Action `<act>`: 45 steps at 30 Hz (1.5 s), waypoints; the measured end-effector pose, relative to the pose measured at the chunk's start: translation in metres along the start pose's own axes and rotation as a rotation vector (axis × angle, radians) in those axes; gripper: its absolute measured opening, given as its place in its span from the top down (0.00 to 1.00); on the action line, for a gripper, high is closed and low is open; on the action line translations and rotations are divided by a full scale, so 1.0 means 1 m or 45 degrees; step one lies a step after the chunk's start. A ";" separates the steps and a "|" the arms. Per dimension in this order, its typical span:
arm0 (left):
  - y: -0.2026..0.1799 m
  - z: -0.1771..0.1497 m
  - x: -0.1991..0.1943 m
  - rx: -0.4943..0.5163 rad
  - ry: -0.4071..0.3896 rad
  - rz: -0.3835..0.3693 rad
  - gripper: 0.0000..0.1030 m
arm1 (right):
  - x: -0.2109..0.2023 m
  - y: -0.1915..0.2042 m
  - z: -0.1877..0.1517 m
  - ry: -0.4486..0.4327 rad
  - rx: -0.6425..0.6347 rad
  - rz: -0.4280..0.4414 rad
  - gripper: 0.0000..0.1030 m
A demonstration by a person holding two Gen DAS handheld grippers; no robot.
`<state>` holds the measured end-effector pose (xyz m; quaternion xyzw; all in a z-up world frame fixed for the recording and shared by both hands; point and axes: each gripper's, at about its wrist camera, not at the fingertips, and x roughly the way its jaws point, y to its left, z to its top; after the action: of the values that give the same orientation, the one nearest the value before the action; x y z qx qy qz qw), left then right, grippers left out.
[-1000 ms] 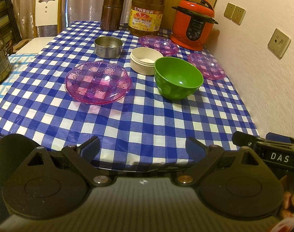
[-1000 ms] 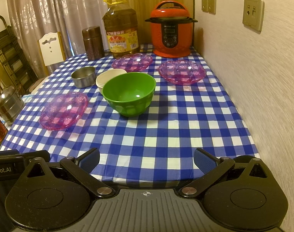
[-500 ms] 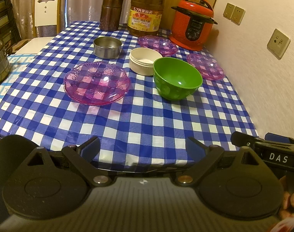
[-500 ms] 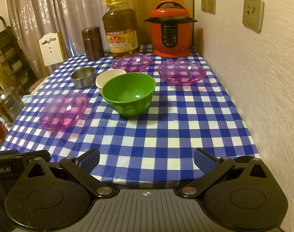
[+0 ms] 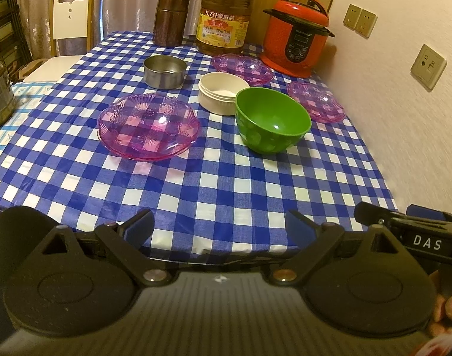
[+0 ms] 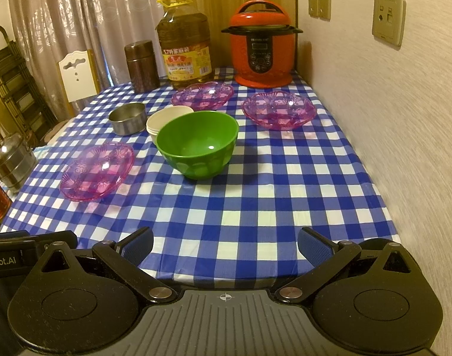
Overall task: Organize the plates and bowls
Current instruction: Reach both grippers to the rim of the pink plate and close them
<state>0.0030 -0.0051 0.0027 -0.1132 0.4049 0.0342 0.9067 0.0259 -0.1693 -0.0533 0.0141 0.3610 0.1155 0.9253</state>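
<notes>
Three pink glass plates lie on the blue checked table (image 5: 214,190): a near one (image 5: 148,126) (image 6: 96,172), a far middle one (image 5: 242,68) (image 6: 202,96), and a right one (image 5: 316,101) (image 6: 279,109). A green bowl (image 5: 272,118) (image 6: 197,144) stands mid-table beside a white bowl (image 5: 221,92) (image 6: 159,120) and a steel bowl (image 5: 165,71) (image 6: 128,117). My left gripper (image 5: 218,227) and right gripper (image 6: 224,244) are open and empty at the table's near edge.
A red rice cooker (image 5: 295,47) (image 6: 263,55), an oil bottle (image 5: 223,17) (image 6: 185,47) and a brown canister (image 5: 171,19) (image 6: 141,65) stand at the back. The wall (image 6: 404,118) runs along the right. A steel pot (image 6: 12,160) sits left.
The left wrist view has shifted slightly, the table contents sliding a little left and up. The right gripper has barely moved. No dish has moved.
</notes>
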 end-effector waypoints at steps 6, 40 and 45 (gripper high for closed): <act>0.003 0.000 0.002 -0.028 0.006 -0.020 0.09 | 0.003 -0.001 0.003 -0.006 0.029 0.003 0.00; 0.175 0.129 0.084 0.039 -0.088 0.008 0.16 | 0.138 0.094 0.061 0.022 0.152 0.299 0.17; 0.190 0.133 0.123 0.078 0.013 -0.018 0.22 | 0.175 0.103 0.062 0.082 0.178 0.288 0.25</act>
<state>0.1533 0.2074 -0.0364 -0.0884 0.4094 0.0149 0.9079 0.1712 -0.0261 -0.1118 0.1155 0.3938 0.1942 0.8910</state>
